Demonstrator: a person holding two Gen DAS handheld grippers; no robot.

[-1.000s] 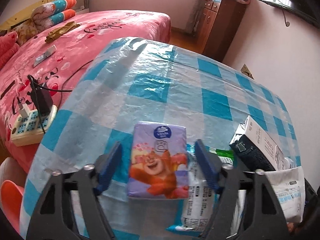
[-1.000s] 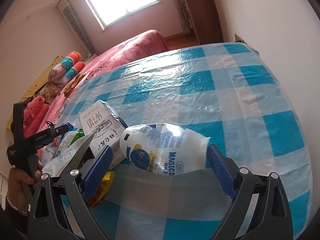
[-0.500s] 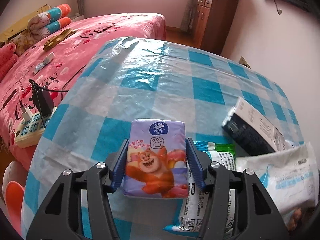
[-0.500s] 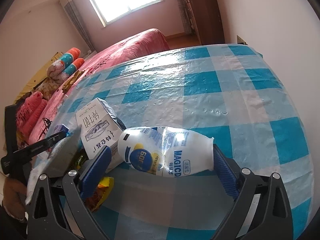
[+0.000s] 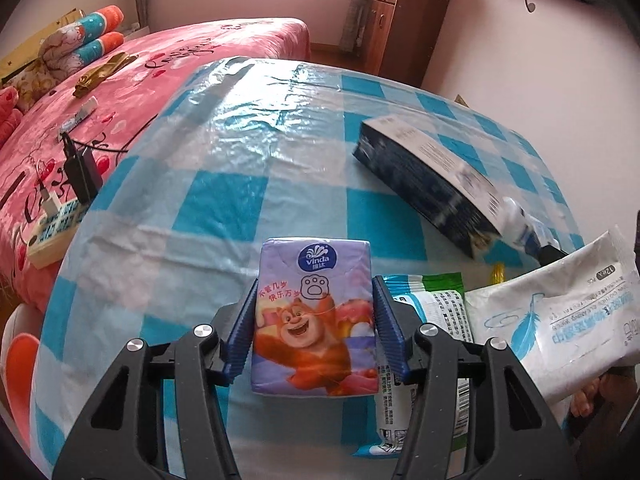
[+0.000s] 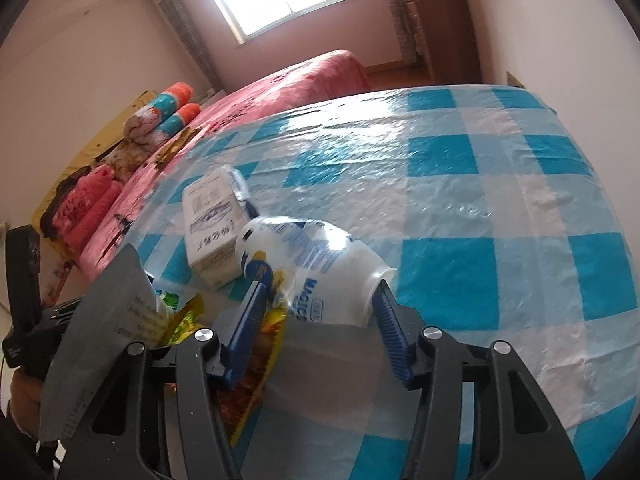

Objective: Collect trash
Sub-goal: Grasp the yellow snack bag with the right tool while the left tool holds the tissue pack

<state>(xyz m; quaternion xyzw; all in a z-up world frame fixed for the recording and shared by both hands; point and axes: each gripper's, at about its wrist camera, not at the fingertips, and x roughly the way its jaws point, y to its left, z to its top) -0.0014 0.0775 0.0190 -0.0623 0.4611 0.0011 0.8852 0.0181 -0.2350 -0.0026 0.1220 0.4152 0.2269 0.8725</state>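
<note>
Your left gripper holds the tissue pack: both blue pads press its purple sides, and the pack stands between them with its cartoon bear facing the camera and its top end poking out past the fingertips. Under it lies the checked cloth that covers the table. Just right of the pack, partly under your right-hand finger, a green-and-white packet lies flat. Beside that, a white wipes pack reaches to the frame's edge, and fingers of a hand show below it. Farther back on the right a dark carton is blurred, tilted across the cloth, with a white bottle's end just beyond its near corner.

Your right gripper is closing on that white bottle. It lies on its side between the pads, crumpled, with the right pad at its wide end and the left pad against its blue-and-yellow label; both appear to touch it. The carton sits just behind the bottle, touching or nearly so; I cannot tell which. Low on the left a yellow wrapper lies beneath your left finger, and a grey sheet-like pack rises in front of your other gripper, held in a hand at the frame's edge.

Beyond the table stands a pink bed with rolled blankets, and a power strip rests on its near edge.
</note>
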